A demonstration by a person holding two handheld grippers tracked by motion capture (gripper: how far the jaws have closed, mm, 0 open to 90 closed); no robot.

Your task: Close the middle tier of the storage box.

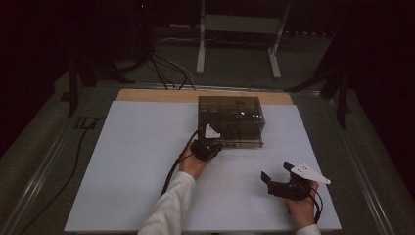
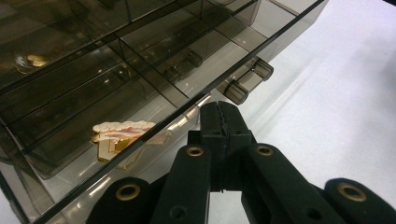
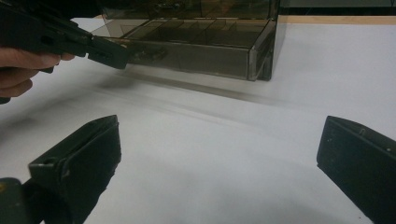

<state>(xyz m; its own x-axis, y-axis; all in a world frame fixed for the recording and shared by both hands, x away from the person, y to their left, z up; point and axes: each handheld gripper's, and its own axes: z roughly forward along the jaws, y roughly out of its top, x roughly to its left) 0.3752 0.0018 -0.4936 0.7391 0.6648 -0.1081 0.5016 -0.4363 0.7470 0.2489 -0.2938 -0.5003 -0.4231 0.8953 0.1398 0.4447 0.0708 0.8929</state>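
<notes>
A smoky see-through compartment box (image 1: 231, 120) stands at the back middle of the white board (image 1: 132, 161). My left gripper (image 1: 213, 141) is shut, its tips (image 2: 223, 111) against the box's front edge (image 2: 154, 135), just beside a latch (image 2: 245, 83); nothing shows between the jaws. Inside a near compartment lies a gold and pink trinket (image 2: 119, 135); another gold piece (image 2: 30, 60) sits farther in. My right gripper (image 1: 276, 171) rests open at the board's right front, its jaws (image 3: 219, 154) wide apart over bare board, facing the box (image 3: 205, 46) and the left gripper (image 3: 105, 51).
A wooden table edge (image 1: 205, 94) runs behind the board. A black cable (image 1: 171, 171) trails from the left gripper along the sleeve. Beyond the table, a metal stand (image 1: 200, 44) and floor cables (image 1: 166, 68) sit in the dark.
</notes>
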